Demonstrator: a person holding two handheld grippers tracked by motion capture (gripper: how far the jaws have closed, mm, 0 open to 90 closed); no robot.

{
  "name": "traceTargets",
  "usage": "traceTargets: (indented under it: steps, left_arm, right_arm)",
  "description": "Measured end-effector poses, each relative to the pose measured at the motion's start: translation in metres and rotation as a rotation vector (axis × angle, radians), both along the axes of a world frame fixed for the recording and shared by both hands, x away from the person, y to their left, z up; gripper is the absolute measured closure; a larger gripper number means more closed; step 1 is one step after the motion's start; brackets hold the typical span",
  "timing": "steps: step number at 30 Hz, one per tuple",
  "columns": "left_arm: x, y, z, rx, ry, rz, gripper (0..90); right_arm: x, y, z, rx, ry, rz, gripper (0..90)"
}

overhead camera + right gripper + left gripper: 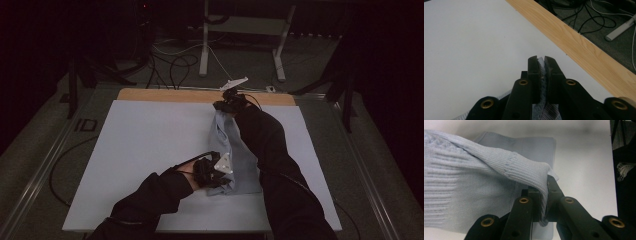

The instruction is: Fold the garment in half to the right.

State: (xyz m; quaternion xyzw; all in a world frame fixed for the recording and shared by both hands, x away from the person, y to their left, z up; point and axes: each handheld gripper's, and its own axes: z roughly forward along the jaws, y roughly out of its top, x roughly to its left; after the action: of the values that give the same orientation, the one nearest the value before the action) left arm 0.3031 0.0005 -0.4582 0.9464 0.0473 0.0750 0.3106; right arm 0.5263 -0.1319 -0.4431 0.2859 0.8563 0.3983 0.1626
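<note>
1. A person sits at a desk (150,145) with a white top and a strip of bare wood along its far edge. Both arms, in dark sleeves, reach forward, and each hand holds a pair of black tongs.
2. A pale blue knitted garment (235,155) lies on the desk in a long, narrow fold that runs from the near tongs away to the far tongs.
3. The left tongs (222,175) sit at the near end of the garment, close to the person. Their jaws are pressed together and pinch a ribbed edge of the knit.
4. In the left gripper view, the garment (474,185) rises from the desk at the left of the tongs (547,195) and drapes over them. A flat folded layer lies on the desk beyond the jaw tips. To the right of the tongs is bare white desk.
5. The right tongs (223,106) are at the far end of the garment, near the wooden strip. Their jaws are nearly closed and grip a thin fold of the blue cloth.
6. In the right gripper view, the cloth (542,75) shows as a sliver between the jaws of the tongs (541,60). More fabric bunches below them. Ahead of the tips lies white desk, and the wooden strip (579,45) runs off to their right, with cables on a grey floor (599,22) past it.
</note>
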Motion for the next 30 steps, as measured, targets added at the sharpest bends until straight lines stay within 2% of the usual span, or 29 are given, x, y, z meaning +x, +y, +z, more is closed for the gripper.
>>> traceTargets:
  steps: [9,14,20,22,23,25,26,28,29,30]
  left_arm:
    - [0.004,-0.016,-0.006,0.014,0.003,-0.013,86.6]
    - [0.008,-0.023,-0.010,0.038,0.002,-0.030,86.5]
    - [0.012,-0.030,-0.017,0.032,0.025,-0.027,86.5]
    - [0.014,-0.032,-0.019,0.044,0.029,-0.035,86.4]
    - [0.014,-0.033,-0.020,0.044,0.031,-0.041,86.1]
    - [0.013,-0.035,-0.021,0.029,0.037,-0.043,81.8]
    - [0.013,-0.036,-0.021,0.018,0.042,-0.045,73.1]
    - [0.010,-0.038,-0.022,0.023,0.034,-0.045,54.1]
    - [0.009,-0.038,-0.021,0.016,0.034,-0.040,46.2]
    - [0.009,-0.038,-0.020,0.010,0.039,-0.036,39.1]
  right_arm:
    - [0.003,-0.009,-0.003,0.007,0.012,0.009,84.3]
    - [0.003,-0.014,-0.004,0.020,0.018,0.008,83.8]
    - [0.004,-0.022,-0.004,0.028,0.018,0.001,83.0]
    - [0.005,-0.025,-0.005,0.034,0.022,-0.002,80.4]
    - [0.005,-0.026,-0.005,0.036,0.023,-0.001,74.8]
    - [0.005,-0.027,-0.005,0.050,0.023,-0.003,54.2]
    - [0.005,-0.028,-0.005,0.061,0.029,-0.005,44.0]
    - [0.004,-0.031,-0.005,0.066,0.022,-0.010,29.8]
    - [0.004,-0.033,-0.005,0.075,0.044,0.002,20.5]
    - [0.003,-0.034,-0.005,0.079,0.051,0.021,16.9]
